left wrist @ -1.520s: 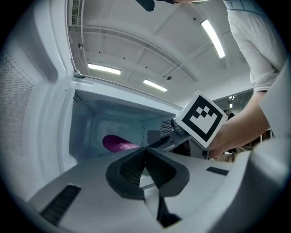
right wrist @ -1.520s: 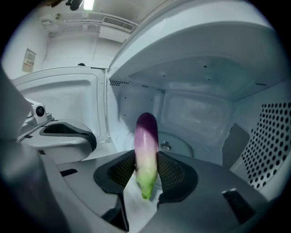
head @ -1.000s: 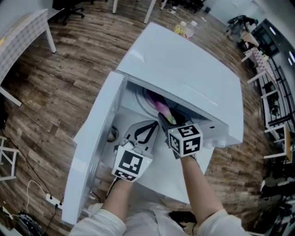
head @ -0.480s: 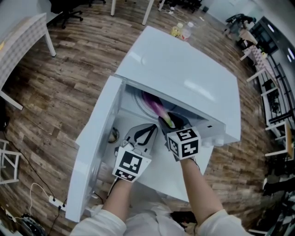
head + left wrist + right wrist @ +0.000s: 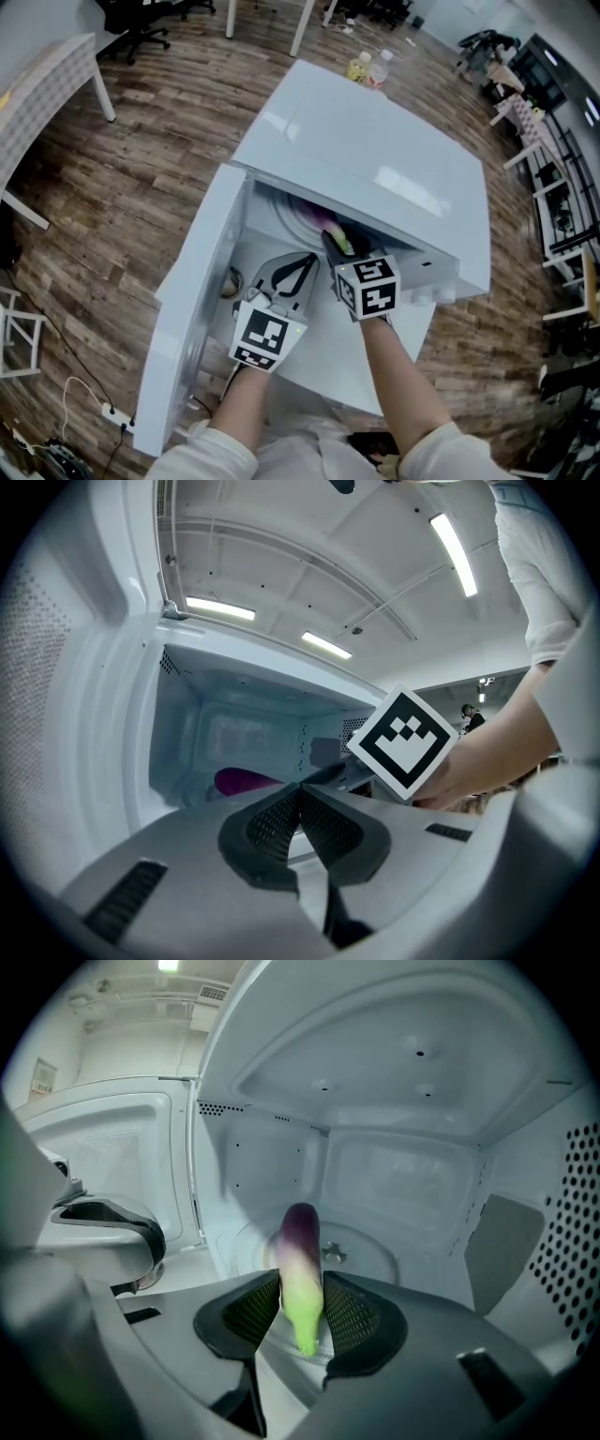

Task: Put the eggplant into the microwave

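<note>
Right gripper's [image 5: 300, 1309] jaws closing on eggplant [image 5: 301, 1246] in microwave [image 5: 412, 1180]

At the head view's centre, the white box-shaped microwave [image 5: 375, 159] hides most of the purple-and-green eggplant [image 5: 338, 235]; whether it rests on anything cannot be told.

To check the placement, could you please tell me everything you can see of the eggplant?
The eggplant is smooth and glossy: dark purple at the far tip, fading through pale pink to bright green at the near end. It sits between the pads of the right gripper, whose jaws have just been closing and press its green end. It points into the open microwave, its tip raised above the turntable.
</note>
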